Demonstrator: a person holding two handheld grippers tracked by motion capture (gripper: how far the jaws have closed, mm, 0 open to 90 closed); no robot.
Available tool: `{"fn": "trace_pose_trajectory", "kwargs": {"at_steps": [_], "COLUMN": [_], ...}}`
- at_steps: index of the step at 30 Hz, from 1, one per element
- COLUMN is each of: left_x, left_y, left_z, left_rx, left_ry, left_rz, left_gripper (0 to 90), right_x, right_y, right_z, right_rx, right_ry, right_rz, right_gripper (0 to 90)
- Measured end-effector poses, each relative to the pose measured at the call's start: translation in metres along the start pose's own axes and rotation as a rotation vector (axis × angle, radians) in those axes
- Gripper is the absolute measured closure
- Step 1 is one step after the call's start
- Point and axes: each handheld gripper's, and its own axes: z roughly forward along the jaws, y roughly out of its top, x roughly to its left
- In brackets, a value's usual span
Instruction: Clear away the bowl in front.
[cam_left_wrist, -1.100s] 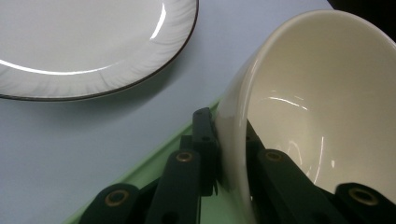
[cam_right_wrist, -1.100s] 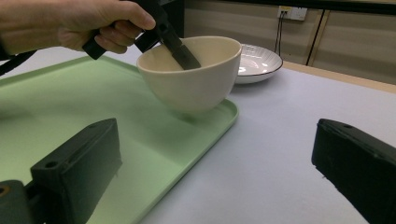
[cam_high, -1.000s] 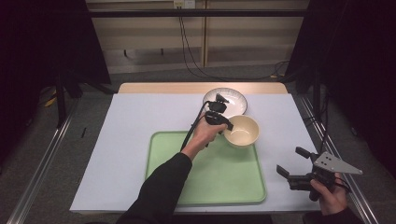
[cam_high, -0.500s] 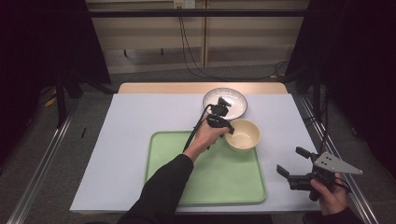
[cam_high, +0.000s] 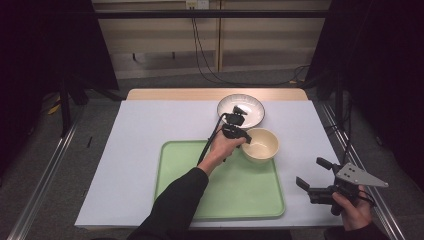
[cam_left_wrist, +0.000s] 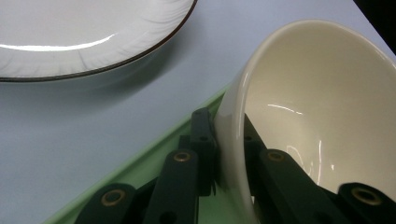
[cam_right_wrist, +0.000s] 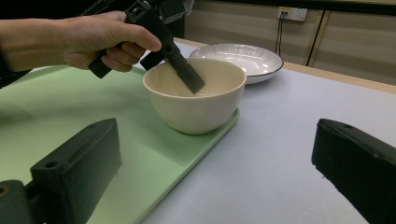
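Cream bowl (cam_high: 260, 144) shifted onto green tray's (cam_high: 176, 172) far-right corner — left tongs (cam_left_wrist: 229, 161) clamping its rim, right tongs (cam_high: 314, 175) released, well apart.

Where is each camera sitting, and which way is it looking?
High view: above the near side of the table, looking forward and down at the tray; both forearms and grippers show.
Left gripper view: on the left gripper, looking along its jaws clamped on the bowl rim, plate beyond.
Right gripper view: on the right gripper, low, looking across at the bowl; its open jaws and the other hand show.
All three share the bowl and plate.
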Motion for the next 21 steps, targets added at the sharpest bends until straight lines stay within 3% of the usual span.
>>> {"fn": "trace_pose_trajectory", "kwargs": {"at_steps": [2, 4, 6, 9, 11, 12, 15, 21], "left_x": [-0.0008, -0.0007, -0.0003, -0.0001, 0.0005, 0.0012, 0.0025, 0.0036], "left_y": [-0.0003, -0.0004, -0.0010, -0.0010, -0.0011, -0.0010, -0.0004, -0.0001], "left_z": [0.0006, 0.0000, 0.0007, 0.0003, 0.0006, 0.0004, -0.0010, -0.0051], "left_rx": [-0.011, -0.008, -0.019, -0.015, -0.020, -0.016, -0.038, -0.061], "left_ry": [-0.004, -0.008, -0.018, -0.014, -0.027, -0.025, -0.028, -0.043], "left_rz": [-0.017, 0.007, -0.011, 0.013, 0.002, 0.024, 0.027, 0.071], "left_gripper": [81.2, 81.1, 80.9, 80.4, 79.0, 79.0, 78.1, 64.5], "right_x": [0.0006, 0.0014, 0.0014, 0.0008, 0.0012, 0.0011, 0.0002, -0.0001], "right_y": [-0.0004, -0.0006, -0.0003, -0.0001, -0.0001, 0.0000, 0.0002, 0.0002], "right_z": [0.0010, 0.0021, 0.0017, 0.0009, 0.0013, 0.0014, 0.0008, 0.0005], "right_rx": [0.010, 0.016, 0.013, 0.006, 0.004, 0.004, 0.001, -0.001], "right_ry": [0.007, 0.013, 0.010, 0.007, 0.004, 0.004, 0.003, -0.002], "right_rz": [-0.006, -0.010, -0.006, -0.008, -0.008, -0.008, -0.007, -0.006], "right_gripper": [1.0, 1.0, 1.1, 1.0, 1.1, 1.1, 1.0, 1.0]}}
